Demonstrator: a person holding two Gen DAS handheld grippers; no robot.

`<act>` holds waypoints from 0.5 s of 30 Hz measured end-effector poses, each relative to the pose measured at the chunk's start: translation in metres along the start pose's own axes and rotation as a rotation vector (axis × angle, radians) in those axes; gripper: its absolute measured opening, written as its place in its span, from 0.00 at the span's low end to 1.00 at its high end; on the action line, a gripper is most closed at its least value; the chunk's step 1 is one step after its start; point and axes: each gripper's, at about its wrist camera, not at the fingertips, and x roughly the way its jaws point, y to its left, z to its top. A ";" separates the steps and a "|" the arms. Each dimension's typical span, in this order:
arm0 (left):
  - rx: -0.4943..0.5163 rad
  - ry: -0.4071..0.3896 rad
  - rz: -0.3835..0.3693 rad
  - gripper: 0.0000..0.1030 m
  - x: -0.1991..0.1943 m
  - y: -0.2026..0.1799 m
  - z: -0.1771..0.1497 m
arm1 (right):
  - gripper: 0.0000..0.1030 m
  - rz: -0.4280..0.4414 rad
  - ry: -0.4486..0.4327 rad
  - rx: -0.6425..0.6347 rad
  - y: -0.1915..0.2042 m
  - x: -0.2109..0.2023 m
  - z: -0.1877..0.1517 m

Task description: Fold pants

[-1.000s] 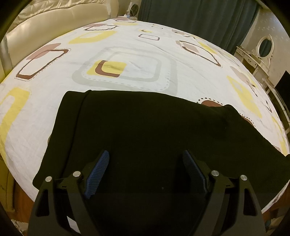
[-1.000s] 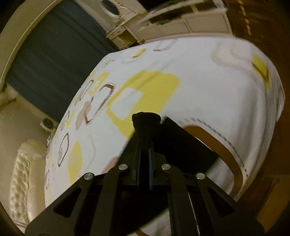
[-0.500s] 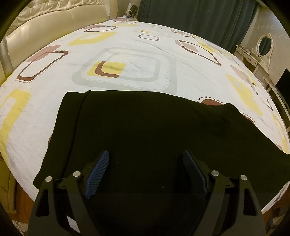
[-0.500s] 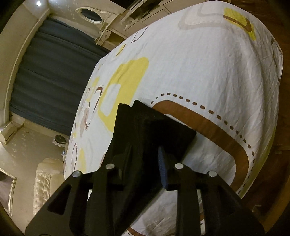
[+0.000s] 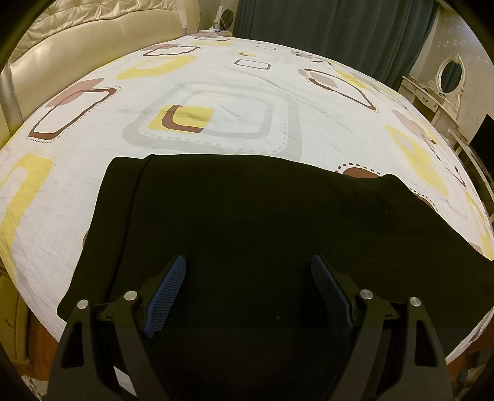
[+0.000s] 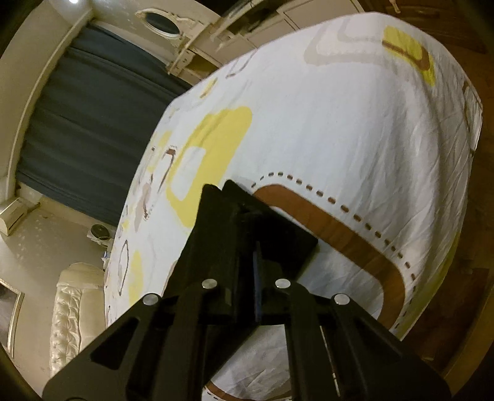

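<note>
Black pants (image 5: pixel 247 216) lie flat across the near part of the patterned bed sheet (image 5: pixel 231 92), stretching from left to right. My left gripper (image 5: pixel 248 271) hovers above them, open wide, its blue pads (image 5: pixel 166 290) apart with only the flat cloth below. In the right wrist view one end of the pants (image 6: pixel 278 225) rests on the sheet (image 6: pixel 355 138) near a brown dotted shape. My right gripper (image 6: pixel 251 246) is shut there, with black cloth pinched between its fingers and draped over the left one.
A cream padded headboard (image 5: pixel 77 31) stands at the back left and dark curtains (image 5: pixel 324 27) at the back. A white dressing table with an oval mirror (image 5: pixel 447 77) stands to the right. The bed's edge drops to wooden floor (image 6: pixel 463 308).
The right gripper came down with the pants' end onto the sheet, parted its jaws briefly, then shut again while rolling a little. The left gripper and the pants under it stayed still.
</note>
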 end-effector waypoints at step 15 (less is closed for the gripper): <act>0.008 0.000 -0.002 0.80 0.001 -0.001 0.001 | 0.08 0.011 0.067 0.038 -0.032 0.007 -0.001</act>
